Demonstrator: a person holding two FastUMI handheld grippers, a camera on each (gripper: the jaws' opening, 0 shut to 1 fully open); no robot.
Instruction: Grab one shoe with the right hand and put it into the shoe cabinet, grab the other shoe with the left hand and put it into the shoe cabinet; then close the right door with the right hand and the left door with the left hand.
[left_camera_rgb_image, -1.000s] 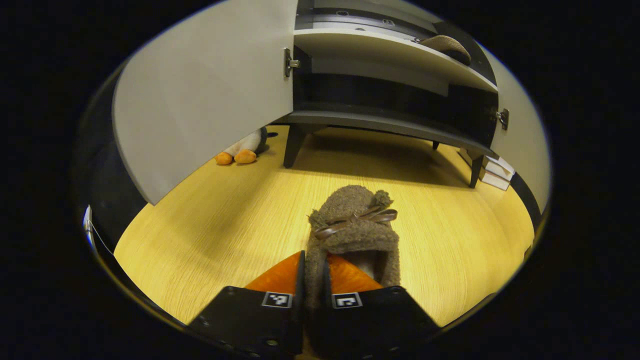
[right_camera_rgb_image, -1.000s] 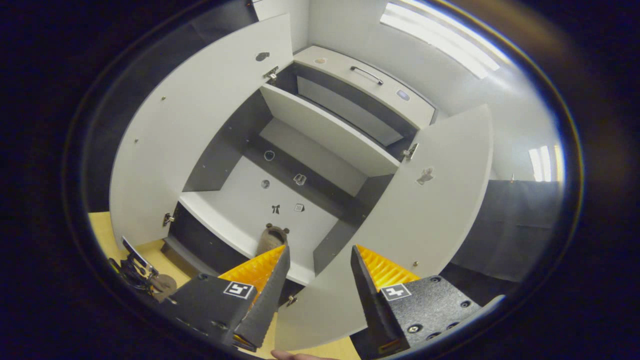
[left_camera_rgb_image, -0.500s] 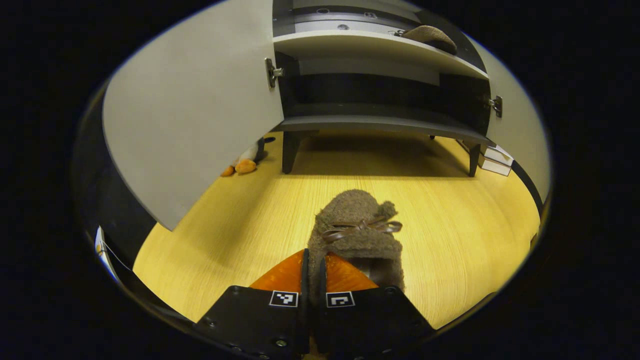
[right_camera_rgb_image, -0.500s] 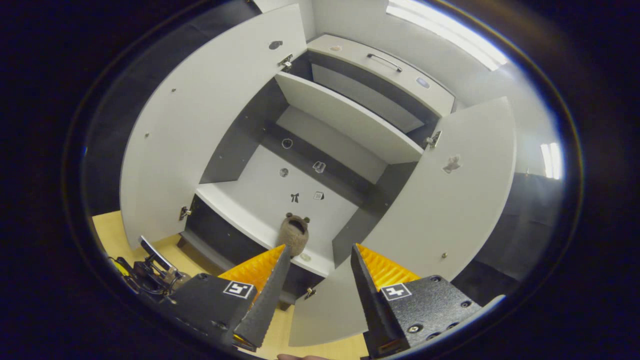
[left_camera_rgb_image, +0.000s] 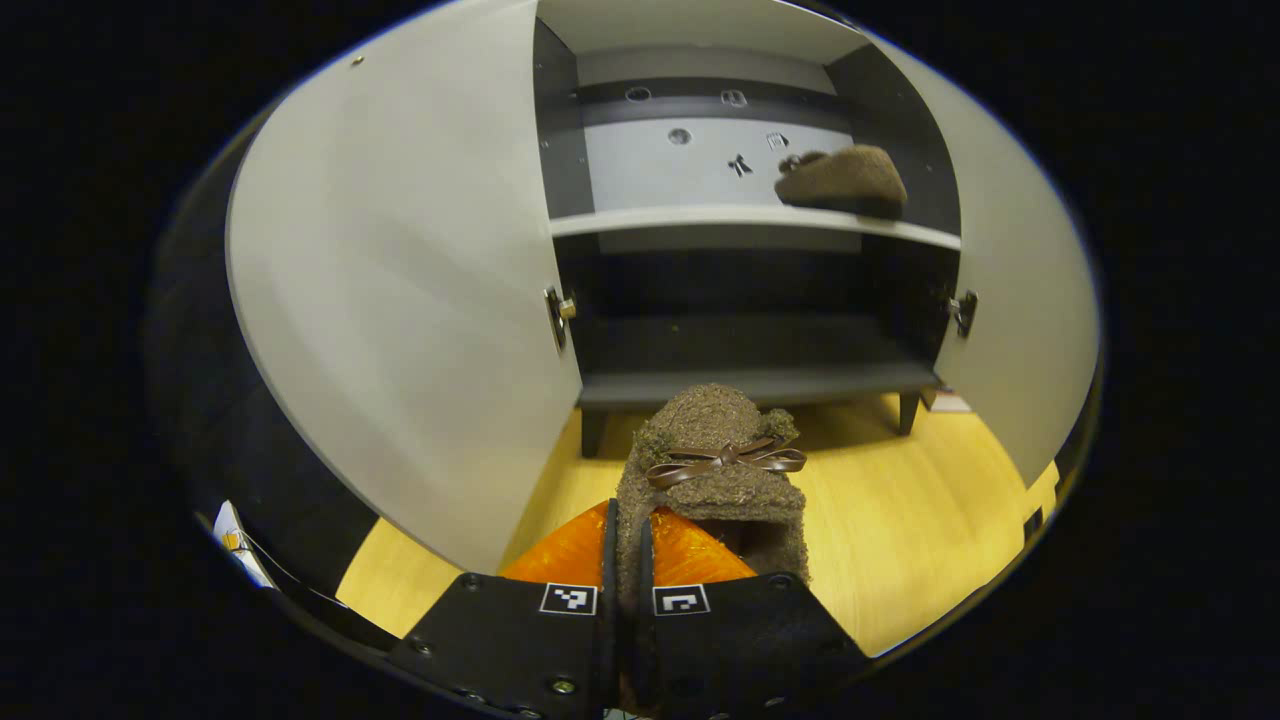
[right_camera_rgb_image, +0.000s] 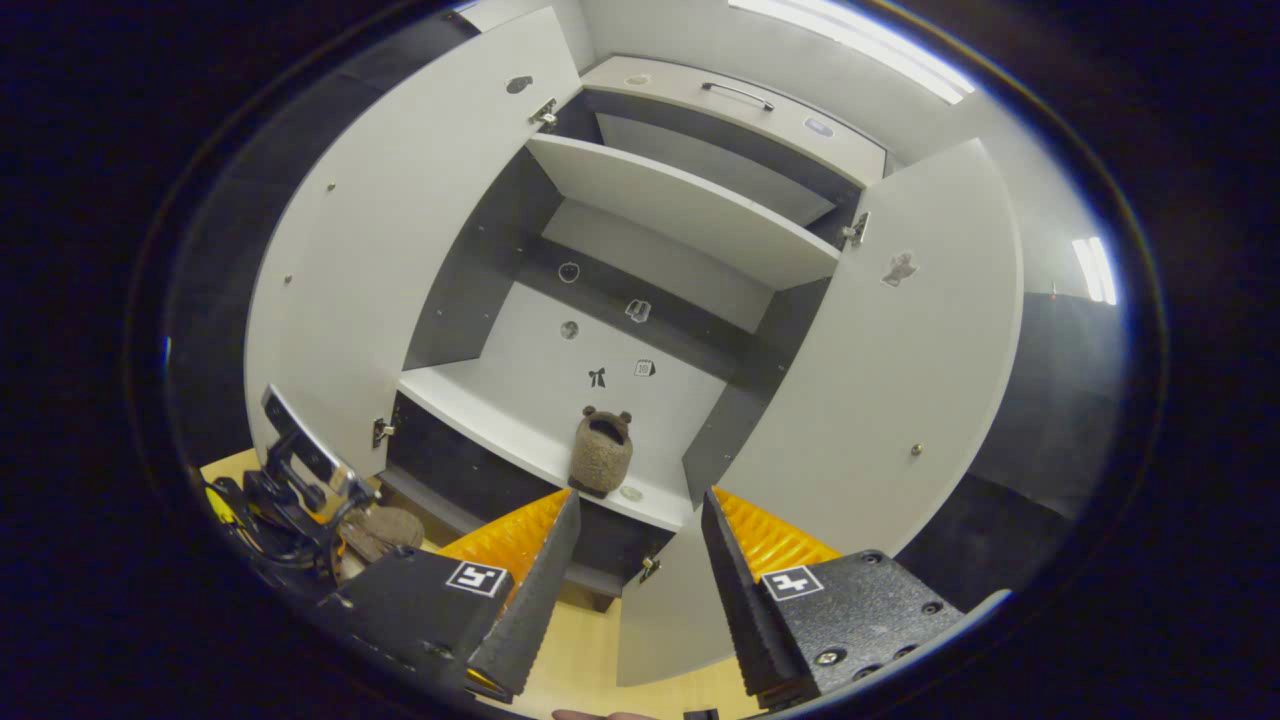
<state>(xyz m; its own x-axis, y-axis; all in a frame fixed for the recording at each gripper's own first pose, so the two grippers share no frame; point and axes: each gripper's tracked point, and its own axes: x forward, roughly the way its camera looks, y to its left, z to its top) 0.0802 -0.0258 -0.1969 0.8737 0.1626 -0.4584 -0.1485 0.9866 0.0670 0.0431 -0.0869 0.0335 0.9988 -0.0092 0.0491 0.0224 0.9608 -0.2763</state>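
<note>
now one fuzzy brown shoe (left_camera_rgb_image: 712, 470) is held by the left gripper (left_camera_rgb_image: 625, 545). its two fingers are pressed tight on the side wall of the shoe, near the heel, so the shoe is kept from dropping. the toe with the little brown bow (left_camera_rgb_image: 727, 459) is pointed away, toward the shoe cabinet (left_camera_rgb_image: 745, 375). it looks as if the shoe is lifted off the yellow floor (left_camera_rgb_image: 900, 530), though that cannot be told for sure. it is likely held this way so it can be slid in toe first.

the other shoe (left_camera_rgb_image: 842, 178) is already set on the white shelf (left_camera_rgb_image: 690, 218), toward the right side. in the right gripper view this same shoe (right_camera_rgb_image: 601, 452) is seen near the front edge of the shelf (right_camera_rgb_image: 500, 420), with room left beside it on the left. that room is probably kept for the second shoe.

the right gripper (right_camera_rgb_image: 632, 545) is let go and nothing is held in it. its fingers are spread apart, and it is kept back in front of the cabinet, likely so the way is not blocked.

both doors are swung wide open. the left door (left_camera_rgb_image: 400, 300) is close beside the held shoe, so it could be bumped if the shoe is moved carelessly. the right door (right_camera_rgb_image: 880, 370) is near the free gripper, which should make it easy to push shut later.

so the first shoe is done, the second is on its way, and the doors are not yet closed.
</note>
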